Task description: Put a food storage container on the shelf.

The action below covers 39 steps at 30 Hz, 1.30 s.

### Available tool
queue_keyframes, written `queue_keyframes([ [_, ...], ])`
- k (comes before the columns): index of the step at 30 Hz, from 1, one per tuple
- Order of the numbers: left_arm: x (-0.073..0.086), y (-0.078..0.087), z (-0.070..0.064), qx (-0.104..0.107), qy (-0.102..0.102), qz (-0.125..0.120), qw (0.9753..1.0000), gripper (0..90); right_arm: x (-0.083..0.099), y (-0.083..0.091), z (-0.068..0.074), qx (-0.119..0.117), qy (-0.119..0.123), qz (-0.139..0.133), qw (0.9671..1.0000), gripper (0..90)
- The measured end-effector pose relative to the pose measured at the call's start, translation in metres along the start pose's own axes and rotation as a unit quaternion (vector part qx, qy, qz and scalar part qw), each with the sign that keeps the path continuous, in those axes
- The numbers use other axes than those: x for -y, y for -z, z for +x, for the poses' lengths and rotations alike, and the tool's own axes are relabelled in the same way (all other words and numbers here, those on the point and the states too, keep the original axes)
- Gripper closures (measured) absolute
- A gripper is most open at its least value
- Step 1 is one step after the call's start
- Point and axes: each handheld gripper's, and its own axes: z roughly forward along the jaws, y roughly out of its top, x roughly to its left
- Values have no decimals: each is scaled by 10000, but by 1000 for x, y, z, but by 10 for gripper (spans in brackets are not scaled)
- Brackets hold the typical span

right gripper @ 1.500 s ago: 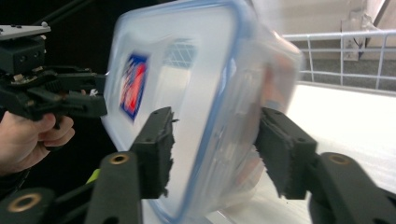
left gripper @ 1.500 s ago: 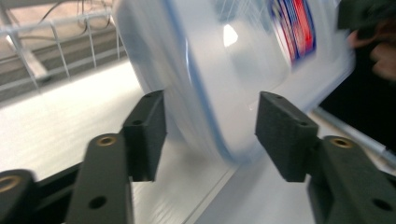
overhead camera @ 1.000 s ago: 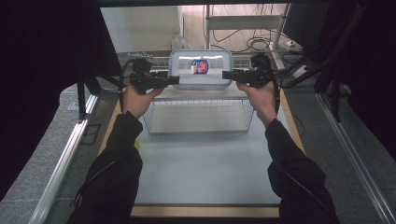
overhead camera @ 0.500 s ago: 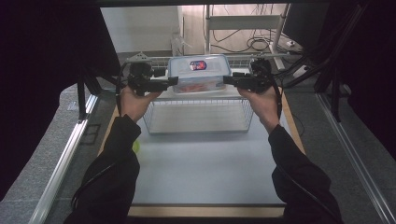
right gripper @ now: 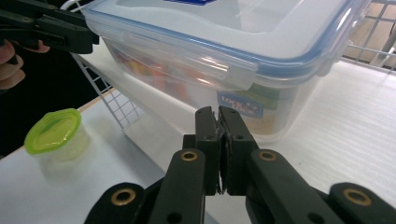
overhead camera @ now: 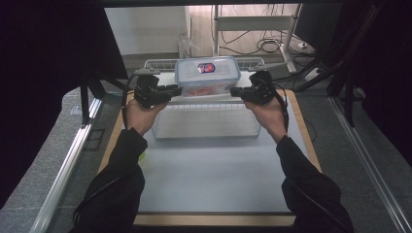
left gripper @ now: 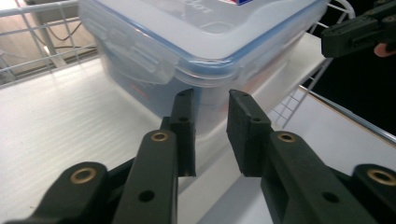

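White tabletop (overhead camera: 214,170) is carrying a wire basket (overhead camera: 206,121). Beyond the basket, a lidded plastic food container (overhead camera: 206,75) is sitting between the left gripper (overhead camera: 176,90), jaws narrowly parted, and the right gripper (overhead camera: 234,91), jaws pressed together.

The storage box (overhead camera: 207,77) is clear, glossy plastic with a smooth blue-edged lid. The wire basket (overhead camera: 204,121) is thin white-coated metal. Each hand-held gripper, left (left gripper: 211,133) and right (right gripper: 218,149), is matt black plastic with brass-coloured inserts. The bench (overhead camera: 214,179) has a smooth matt pale top, wood-edged. The small cup (right gripper: 56,135) has a glossy green plastic lid.
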Motion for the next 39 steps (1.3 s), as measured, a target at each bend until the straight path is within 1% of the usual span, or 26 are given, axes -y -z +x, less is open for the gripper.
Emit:
queue_keyframes([
  [4,-2,-3,4,-35,119,-16,9999,748,-1,-4,-5,23,-133,-27,9999,872],
  [7,-3,-7,5,-102,182,-53,9998,748,-1,-6,-8,34,-182,-30,9998,870],
  [9,-4,-9,5,-183,208,-55,9996,748,-1,-7,-9,33,-233,-38,9997,867],
  [11,-5,-12,6,-233,271,-61,9993,748,-1,-8,-10,79,-231,-52,9997,864],
  [14,-6,-15,7,-266,272,-63,9993,748,-1,-8,-13,119,-272,-60,9995,864],
  [18,-8,-18,6,-260,252,-33,9993,716,-1,-8,-17,141,-300,-103,9994,880],
  [20,-7,-18,4,-283,212,-9,9994,713,0,-8,-18,141,-319,-122,9993,878],
  [22,-6,-17,2,-328,132,18,9994,711,1,-7,-17,167,-315,-116,9993,854],
  [24,-4,-16,0,-298,97,23,9995,686,3,-6,-16,161,-283,-121,9994,835],
  [26,-2,-13,-2,-303,49,9,9995,649,5,-5,-15,129,-266,-145,9995,807],
  [28,1,-11,-4,-287,18,-31,9996,591,7,-3,-14,87,-239,-148,9996,767],
  [31,7,-6,-9,-279,-86,-59,9996,510,10,-2,-9,84,-129,-123,9998,707],
  [34,11,-2,-16,-165,-159,-89,9997,442,13,-1,-5,65,-70,-155,9998,640],
  [35,13,-1,-18,-97,-188,-89,9997,412,14,0,-4,51,-60,-166,9998,612],
  [36,14,0,-20,-33,-260,-57,9996,392,16,0,-2,37,-35,-183,9998,587],
  [39,19,3,-30,24,-446,32,9990,351,19,2,4,42,123,-172,9998,511],
])
